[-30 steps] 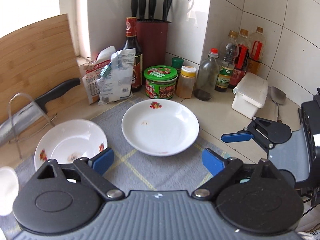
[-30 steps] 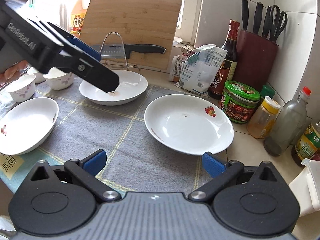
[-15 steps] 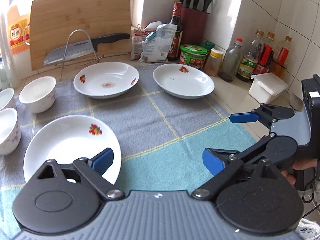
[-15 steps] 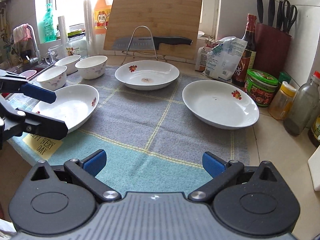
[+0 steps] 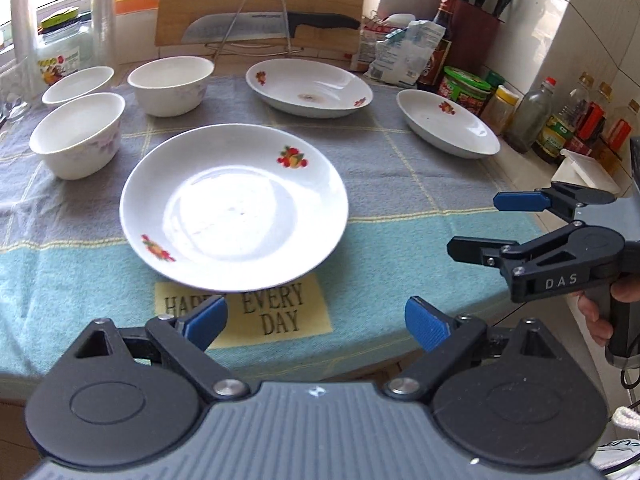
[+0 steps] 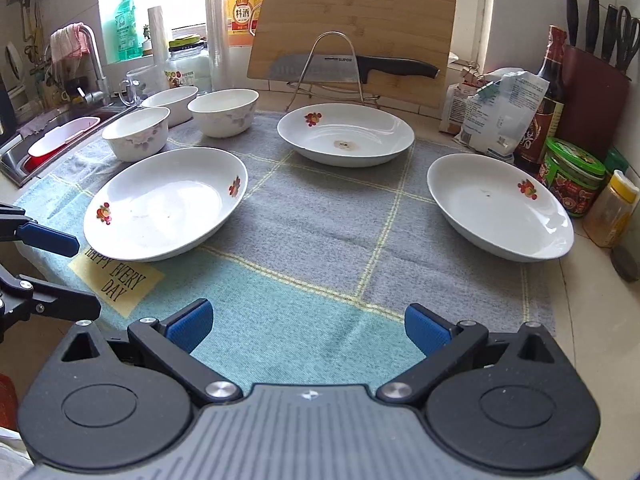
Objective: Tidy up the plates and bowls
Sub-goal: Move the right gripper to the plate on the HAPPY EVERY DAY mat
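Three white plates with fruit decals lie apart on the cloth: a near-left plate (image 5: pixel 234 208) (image 6: pixel 166 203), a far-middle plate (image 5: pixel 310 87) (image 6: pixel 346 134) and a right plate (image 5: pixel 448 122) (image 6: pixel 500 206). Three white bowls (image 5: pixel 78 134) (image 5: pixel 172 84) (image 5: pixel 78 84) stand upright at the left (image 6: pixel 136 133) (image 6: pixel 223 112) (image 6: pixel 170 101). My left gripper (image 5: pixel 316 320) is open and empty, just in front of the near-left plate. My right gripper (image 6: pixel 306 326) is open and empty over the cloth's front edge, and also shows in the left wrist view (image 5: pixel 500 224).
A grey and teal cloth (image 6: pixel 320 216) covers the counter. A cutting board (image 6: pixel 352 24) and a knife on a wire rack (image 6: pixel 352 68) stand behind. Bottles, a green jar (image 6: pixel 574 176), food bags and a knife block (image 6: pixel 596 92) line the right. A sink (image 6: pixel 52 136) lies at the left.
Both grippers have pulled back toward the counter's front edge. The left view has swung from the right plate to the near-left plate. Both stay open.
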Available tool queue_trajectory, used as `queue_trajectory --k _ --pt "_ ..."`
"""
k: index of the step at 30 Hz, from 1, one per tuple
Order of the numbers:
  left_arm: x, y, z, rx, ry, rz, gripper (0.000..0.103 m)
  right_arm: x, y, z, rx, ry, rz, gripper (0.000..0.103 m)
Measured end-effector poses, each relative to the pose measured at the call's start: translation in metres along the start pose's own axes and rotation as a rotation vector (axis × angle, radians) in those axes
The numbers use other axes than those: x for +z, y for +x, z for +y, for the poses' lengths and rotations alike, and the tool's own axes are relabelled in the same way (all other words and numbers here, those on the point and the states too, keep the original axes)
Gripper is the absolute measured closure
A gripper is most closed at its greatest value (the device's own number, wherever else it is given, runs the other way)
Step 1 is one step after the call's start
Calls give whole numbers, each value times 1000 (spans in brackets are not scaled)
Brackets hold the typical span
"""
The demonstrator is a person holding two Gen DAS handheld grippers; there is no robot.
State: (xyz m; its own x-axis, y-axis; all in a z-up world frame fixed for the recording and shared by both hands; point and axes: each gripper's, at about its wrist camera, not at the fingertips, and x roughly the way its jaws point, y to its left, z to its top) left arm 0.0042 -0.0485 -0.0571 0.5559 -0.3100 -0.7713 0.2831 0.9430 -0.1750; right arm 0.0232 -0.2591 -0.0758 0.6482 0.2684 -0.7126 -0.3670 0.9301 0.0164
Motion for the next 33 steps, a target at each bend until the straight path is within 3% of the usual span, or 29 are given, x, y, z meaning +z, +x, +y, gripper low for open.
queue_trajectory --k 5,11,18,23,33 --pt "-6 4 30 70 -7 22 8 12 16 18 11 -7 10 0" --pt "-7 11 48 129 92 -1 8 26 31 33 15 -1 18 0" --pt "-1 30 64 78 141 18 8 35 41 41 31 48 33 0" --pt "4 39 67 54 219 13 1 42 47 45 -14 63 37 0" --pt "8 44 74 -40 339 -31 0 57 54 57 -49 86 46 0"
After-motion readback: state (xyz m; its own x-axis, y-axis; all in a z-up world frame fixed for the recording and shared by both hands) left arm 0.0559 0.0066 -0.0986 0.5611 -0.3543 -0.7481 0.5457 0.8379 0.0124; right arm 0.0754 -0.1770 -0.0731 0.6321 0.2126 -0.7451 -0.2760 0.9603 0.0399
